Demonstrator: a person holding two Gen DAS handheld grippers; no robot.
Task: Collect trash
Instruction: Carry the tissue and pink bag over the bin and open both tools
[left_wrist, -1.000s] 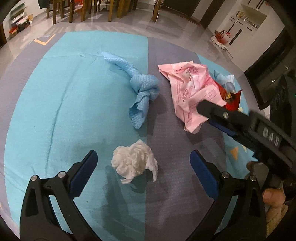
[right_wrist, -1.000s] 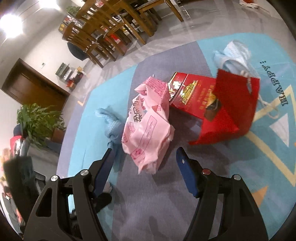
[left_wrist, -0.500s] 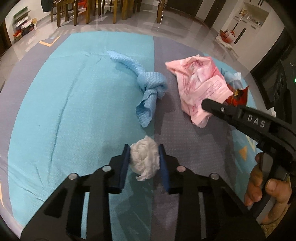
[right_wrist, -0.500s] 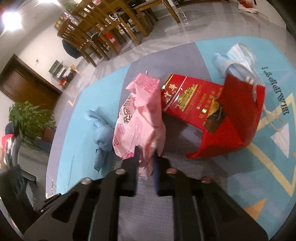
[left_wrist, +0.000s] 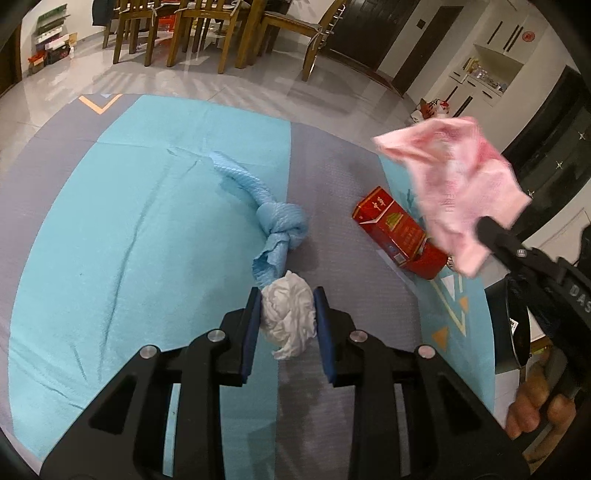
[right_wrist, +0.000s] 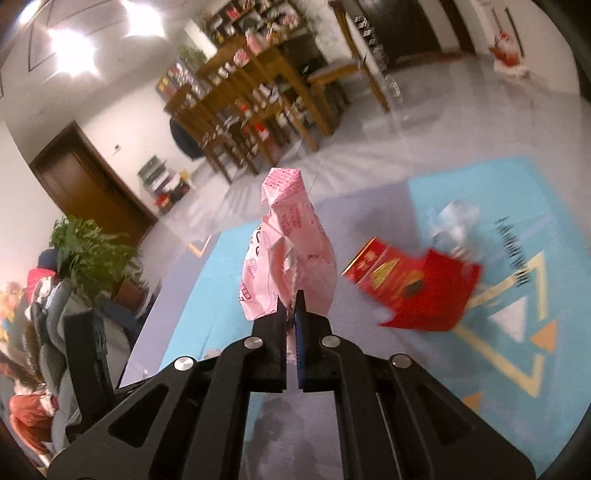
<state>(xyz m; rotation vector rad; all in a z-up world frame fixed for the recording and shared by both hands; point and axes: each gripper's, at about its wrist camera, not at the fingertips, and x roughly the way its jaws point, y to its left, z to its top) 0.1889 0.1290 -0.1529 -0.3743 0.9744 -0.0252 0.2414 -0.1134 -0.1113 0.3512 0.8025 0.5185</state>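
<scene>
My left gripper (left_wrist: 287, 302) is shut on a crumpled white tissue (left_wrist: 288, 314) and holds it above the mat. My right gripper (right_wrist: 291, 304) is shut on a pink plastic bag (right_wrist: 286, 254), lifted off the floor; the bag also shows in the left wrist view (left_wrist: 454, 188) at the right, hanging from the right gripper's tip. A knotted blue cloth (left_wrist: 275, 225) lies on the blue and grey mat (left_wrist: 110, 229). A red carton (left_wrist: 395, 230) lies on the mat, also seen in the right wrist view (right_wrist: 413, 291).
A crumpled light blue mask (right_wrist: 456, 221) lies beyond the red carton. Wooden chairs and a table (left_wrist: 192, 33) stand on the tiled floor past the mat. A potted plant (right_wrist: 88, 258) and a grey chair (right_wrist: 74, 332) stand at the left.
Both grippers closed on their items, the left on the tissue and the right on the pink bag, then lifted them. The bag left the floor and uncovered the red carton.
</scene>
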